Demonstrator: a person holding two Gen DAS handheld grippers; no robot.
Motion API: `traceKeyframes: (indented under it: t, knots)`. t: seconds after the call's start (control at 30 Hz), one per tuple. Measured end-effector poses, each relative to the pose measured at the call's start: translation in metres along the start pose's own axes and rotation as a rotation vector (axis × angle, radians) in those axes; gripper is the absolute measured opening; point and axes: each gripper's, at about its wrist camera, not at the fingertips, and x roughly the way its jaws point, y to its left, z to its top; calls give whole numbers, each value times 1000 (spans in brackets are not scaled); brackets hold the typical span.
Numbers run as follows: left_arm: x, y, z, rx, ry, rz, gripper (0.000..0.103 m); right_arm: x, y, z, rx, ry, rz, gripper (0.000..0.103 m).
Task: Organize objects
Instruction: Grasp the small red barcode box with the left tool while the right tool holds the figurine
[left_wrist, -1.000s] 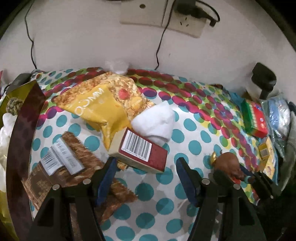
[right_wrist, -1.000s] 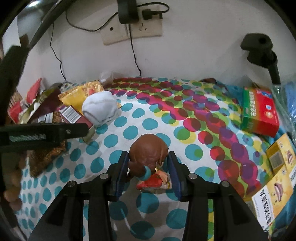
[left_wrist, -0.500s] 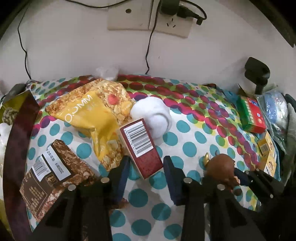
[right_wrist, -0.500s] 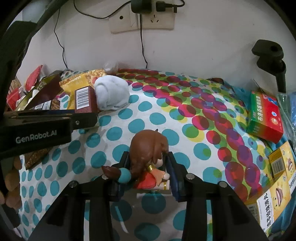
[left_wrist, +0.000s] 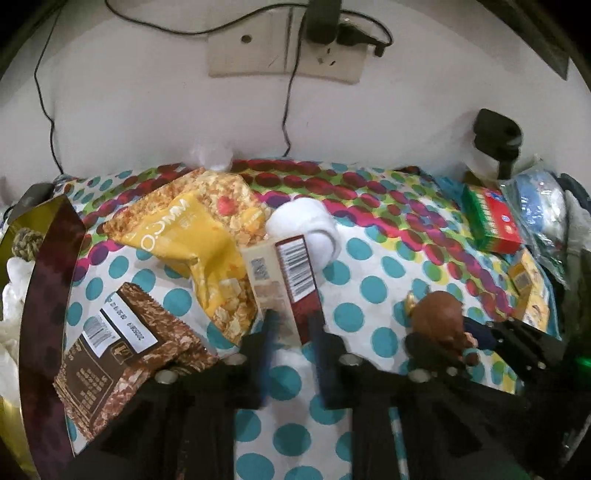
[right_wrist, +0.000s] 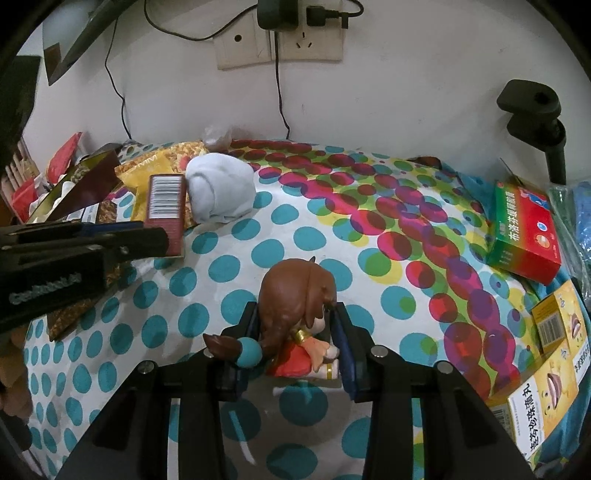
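Note:
My left gripper (left_wrist: 293, 325) is shut on a dark red box (left_wrist: 297, 280) with a barcode and holds it on edge above the dotted cloth; the box also shows in the right wrist view (right_wrist: 166, 206). My right gripper (right_wrist: 297, 332) is shut on a brown-haired figurine (right_wrist: 297, 314) in a red dress, lifted above the cloth. The figurine also shows at the right of the left wrist view (left_wrist: 439, 317).
A yellow cereal bag (left_wrist: 192, 236), a brown snack bar pack (left_wrist: 122, 354) and a white rolled cloth (right_wrist: 219, 192) lie at the left. A green-red medicine box (right_wrist: 524, 229) and yellow boxes (right_wrist: 546, 373) lie at the right. A dark tray edge (left_wrist: 44, 295) stands far left.
My left gripper closed on the dark red box and lifted it, turning it on edge. My right gripper raised the figurine off the cloth.

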Motion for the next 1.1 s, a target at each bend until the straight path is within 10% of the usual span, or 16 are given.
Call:
traceKeyframes:
  t: [0.23, 0.4, 0.77, 1.1]
  knots:
    - [0, 3, -4, -24, 14, -31, 8, 0, -1, -1, 7, 7, 5, 36]
    - [12, 11, -3, -129, 53, -25, 44, 0, -3, -1, 10, 8, 9, 37]
    - [29, 16, 17, -279, 56, 79, 49, 1, -2, -1, 21, 8, 24, 37]
    - [34, 24, 27, -339, 35, 23, 43, 2, -1, -1, 27, 8, 32, 38]
